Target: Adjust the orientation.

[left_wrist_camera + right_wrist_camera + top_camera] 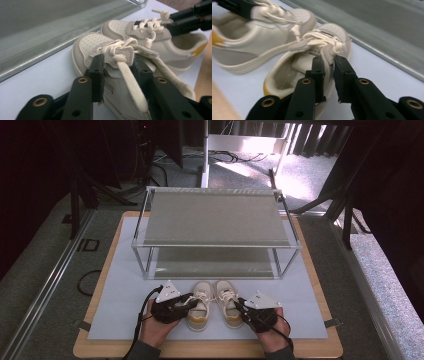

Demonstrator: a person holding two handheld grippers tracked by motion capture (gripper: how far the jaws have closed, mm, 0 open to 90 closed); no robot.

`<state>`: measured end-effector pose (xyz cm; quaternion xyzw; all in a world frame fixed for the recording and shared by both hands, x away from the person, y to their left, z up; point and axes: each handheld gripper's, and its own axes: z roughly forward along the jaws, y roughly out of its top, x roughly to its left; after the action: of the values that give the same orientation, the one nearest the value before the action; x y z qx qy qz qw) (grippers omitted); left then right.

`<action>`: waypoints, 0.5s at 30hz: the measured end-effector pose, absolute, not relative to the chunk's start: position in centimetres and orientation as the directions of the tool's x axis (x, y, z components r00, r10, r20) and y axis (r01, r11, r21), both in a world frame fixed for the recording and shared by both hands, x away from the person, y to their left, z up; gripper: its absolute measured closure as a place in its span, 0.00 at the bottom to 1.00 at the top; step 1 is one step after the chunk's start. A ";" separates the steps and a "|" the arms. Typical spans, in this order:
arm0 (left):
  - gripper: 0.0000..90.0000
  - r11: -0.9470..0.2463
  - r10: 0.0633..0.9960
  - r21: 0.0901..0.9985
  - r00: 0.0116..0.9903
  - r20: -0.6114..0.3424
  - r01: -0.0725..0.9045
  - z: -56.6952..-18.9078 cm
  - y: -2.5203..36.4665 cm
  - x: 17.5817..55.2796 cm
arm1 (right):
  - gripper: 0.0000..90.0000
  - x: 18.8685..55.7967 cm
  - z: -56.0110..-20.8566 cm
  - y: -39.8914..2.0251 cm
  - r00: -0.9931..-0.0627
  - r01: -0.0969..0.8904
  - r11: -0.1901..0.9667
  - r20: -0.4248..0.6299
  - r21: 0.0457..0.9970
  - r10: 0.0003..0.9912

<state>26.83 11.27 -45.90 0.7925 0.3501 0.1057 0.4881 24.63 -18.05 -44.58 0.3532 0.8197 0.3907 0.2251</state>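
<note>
Each gripper clamps one small shoe by its side wall: left gripper (pixel 189 302) on the left shoe (pixel 200 307), right gripper (pixel 241 304) on the right shoe (pixel 227 306), both resting on the table (pixel 120 285) before the rack (pixel 215 217), probably ready for shelving.

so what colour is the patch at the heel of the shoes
Yellow patch on cream shoes; clearest in the left gripper view.

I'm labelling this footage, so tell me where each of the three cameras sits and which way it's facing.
High view: above the person's side, facing forward and down on table, shoe rack, both hands.
Left gripper view: rides left gripper, looking along its jaws clamping left shoe.
Right gripper view: rides right gripper, jaws pinching right shoe side.
All share both shoes.
</note>
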 end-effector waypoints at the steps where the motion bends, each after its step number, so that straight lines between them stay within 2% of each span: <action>1: 0.68 -0.267 0.651 0.852 0.736 -0.185 0.451 -45.9 11.4 26.8 | 0.86 24.6 -44.6 -18.1 -0.655 0.408 0.440 -0.080 0.800 0.752; 7: 0.55 -0.232 0.646 0.874 0.739 -0.191 0.428 -45.3 12.1 26.3 | 0.79 24.9 -44.6 -18.9 -0.685 0.423 0.397 0.001 0.815 0.729; 9: 0.52 -0.229 0.655 0.878 0.734 -0.181 0.421 -44.9 12.6 25.7 | 0.68 24.9 -44.4 -19.3 -0.686 0.418 0.372 0.019 0.829 0.728; 14: 0.44 -0.215 0.653 0.885 0.735 -0.183 0.412 -44.6 13.3 24.6 | 0.61 24.5 -44.1 -20.1 -0.695 0.407 0.350 0.038 0.844 0.718; 15: 0.40 -0.214 0.650 0.886 0.737 -0.185 0.412 -44.5 13.3 24.4 | 0.57 24.1 -44.0 -20.5 -0.712 0.396 0.343 0.048 0.852 0.701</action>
<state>24.40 13.33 -44.53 0.7707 0.3444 0.1140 0.5238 24.11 -20.45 -44.01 0.3416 0.8025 0.4602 0.1658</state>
